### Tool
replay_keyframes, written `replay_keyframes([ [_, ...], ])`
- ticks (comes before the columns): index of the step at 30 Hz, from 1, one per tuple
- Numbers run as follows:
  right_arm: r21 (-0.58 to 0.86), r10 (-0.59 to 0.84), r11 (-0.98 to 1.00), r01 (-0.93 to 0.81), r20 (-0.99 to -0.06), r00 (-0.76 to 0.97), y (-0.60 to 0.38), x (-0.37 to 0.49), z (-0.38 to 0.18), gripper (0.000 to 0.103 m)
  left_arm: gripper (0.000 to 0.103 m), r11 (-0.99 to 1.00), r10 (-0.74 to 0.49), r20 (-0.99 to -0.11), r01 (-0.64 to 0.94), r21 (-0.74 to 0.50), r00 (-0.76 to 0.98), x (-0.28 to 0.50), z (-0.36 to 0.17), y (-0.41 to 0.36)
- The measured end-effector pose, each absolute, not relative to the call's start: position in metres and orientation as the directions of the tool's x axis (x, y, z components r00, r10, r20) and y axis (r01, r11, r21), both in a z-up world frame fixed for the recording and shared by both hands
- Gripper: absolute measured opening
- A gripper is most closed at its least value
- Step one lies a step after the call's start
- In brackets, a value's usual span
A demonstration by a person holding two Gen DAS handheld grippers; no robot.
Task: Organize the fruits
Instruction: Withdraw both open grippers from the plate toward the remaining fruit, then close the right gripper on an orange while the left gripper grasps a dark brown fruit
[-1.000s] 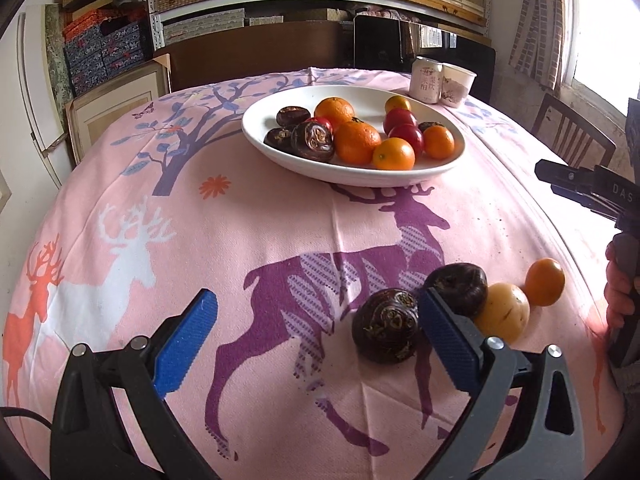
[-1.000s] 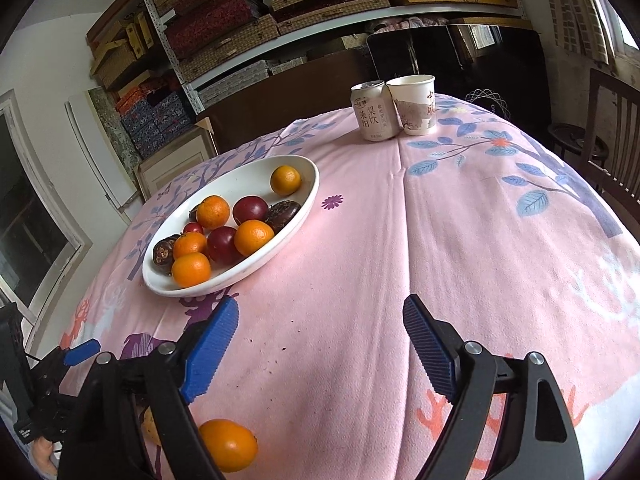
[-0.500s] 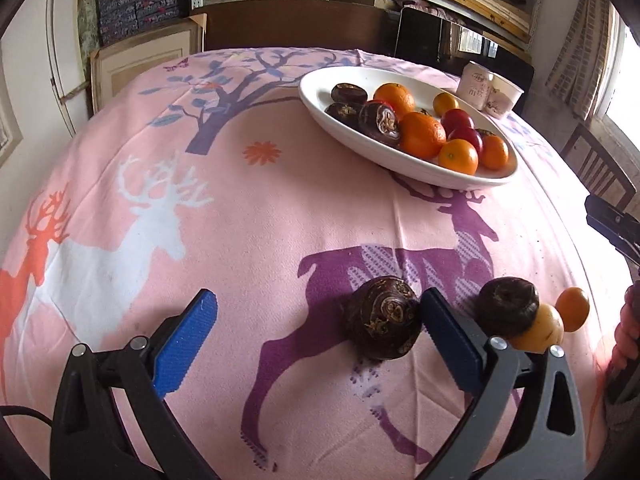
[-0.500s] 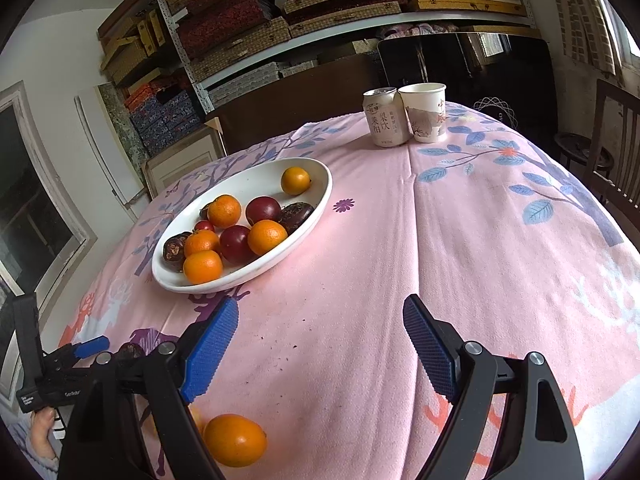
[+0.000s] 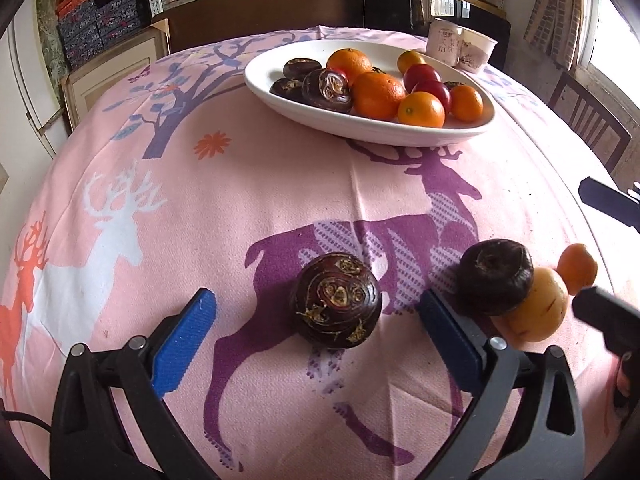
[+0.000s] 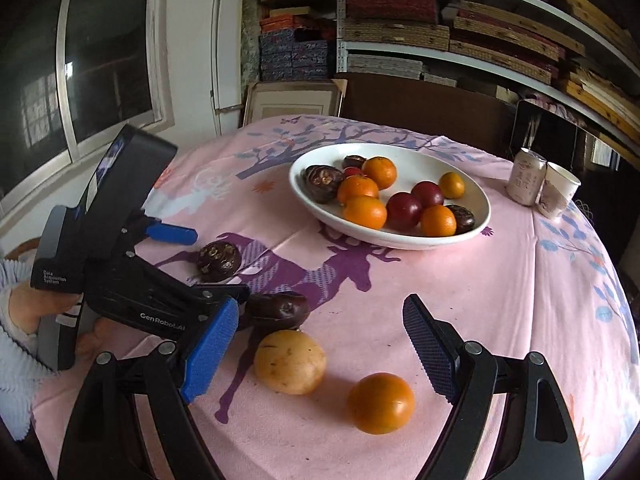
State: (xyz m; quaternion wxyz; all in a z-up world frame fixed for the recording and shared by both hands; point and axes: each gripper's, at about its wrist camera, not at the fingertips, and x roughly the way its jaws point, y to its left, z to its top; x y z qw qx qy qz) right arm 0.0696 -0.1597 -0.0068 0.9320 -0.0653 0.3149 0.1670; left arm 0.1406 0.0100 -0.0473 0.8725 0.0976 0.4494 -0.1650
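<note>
My left gripper is open, low over the pink cloth. A dark brown ridged fruit sits between its blue pads, apart from both. To its right lie a second dark fruit, a yellow fruit and a small orange. My right gripper is open too, with the yellow fruit and the orange just ahead between its fingers, untouched. The white bowl beyond holds oranges, red fruits and dark fruits. The left gripper straddles the ridged fruit.
A drink can and a paper cup stand behind the bowl. A wooden chair stands at the table's right side. Shelves and boxes fill the wall behind. A hand in a pale sleeve holds the left gripper.
The right gripper has swung left and rolled, so the loose yellow fruit and orange now lie ahead of it. The left gripper shifted slightly right, bringing the ridged fruit between its pads.
</note>
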Motion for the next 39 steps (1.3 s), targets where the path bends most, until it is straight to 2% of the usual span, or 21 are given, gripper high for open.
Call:
replay_keyframes([
  [4,-0.039,0.249,0.933,-0.358,-0.650,0.718,-0.146,0.077,-0.012,0.084,0.099,0.927,-0.201,-0.817,0.376,0.021,0.541,0.140,-0.047,0.010],
  [9,0.036,0.237,0.954,-0.297,-0.696,0.678,-0.157,0.095,-0.019,0.084,0.099,0.930,-0.194,-0.816,0.367,0.024,0.544,0.142,-0.047,0.011],
  [11,0.100,0.268,0.955,-0.280,-0.695,0.668,-0.167,0.098,-0.021,0.084,0.099,0.930,-0.195,-0.817,0.367,0.022,0.543,0.141,-0.047,0.010],
  [15,0.084,0.138,0.990,-0.110,-0.637,0.758,-0.196,0.097,-0.011,0.084,0.099,0.930,-0.196,-0.817,0.367,0.021,0.543,0.141,-0.047,0.010],
  [17,0.152,0.179,0.983,-0.105,-0.644,0.744,-0.209,0.099,-0.013,0.084,0.099,0.930,-0.196,-0.817,0.367,0.021,0.543,0.141,-0.047,0.010],
  [25,0.228,0.228,0.968,-0.104,-0.631,0.741,-0.232,0.077,-0.016,0.084,0.099,0.930,-0.195,-0.816,0.367,0.022,0.543,0.141,-0.047,0.010],
  [31,0.230,0.274,0.961,-0.156,-0.685,0.675,-0.231,0.050,-0.023,0.084,0.099,0.930,-0.196,-0.816,0.367,0.022,0.543,0.141,-0.047,0.010],
  [33,0.236,0.282,0.959,-0.159,-0.712,0.643,-0.229,0.053,-0.029,0.074,0.099,0.930,-0.196,-0.816,0.367,0.021,0.543,0.141,-0.047,0.010],
  [35,0.247,0.287,0.957,-0.151,-0.736,0.613,-0.228,0.059,-0.036,0.057,0.099,0.930,-0.196,-0.816,0.367,0.021,0.543,0.141,-0.047,0.010],
  [37,0.272,0.310,0.950,-0.156,-0.748,0.586,-0.227,0.063,-0.040,0.047,0.099,0.930,-0.195,-0.816,0.367,0.022,0.543,0.141,-0.047,0.010],
  [39,0.272,0.311,0.950,-0.156,-0.751,0.583,-0.224,0.066,-0.041,0.045,0.099,0.930,-0.197,-0.817,0.367,0.019,0.542,0.140,-0.047,0.010],
])
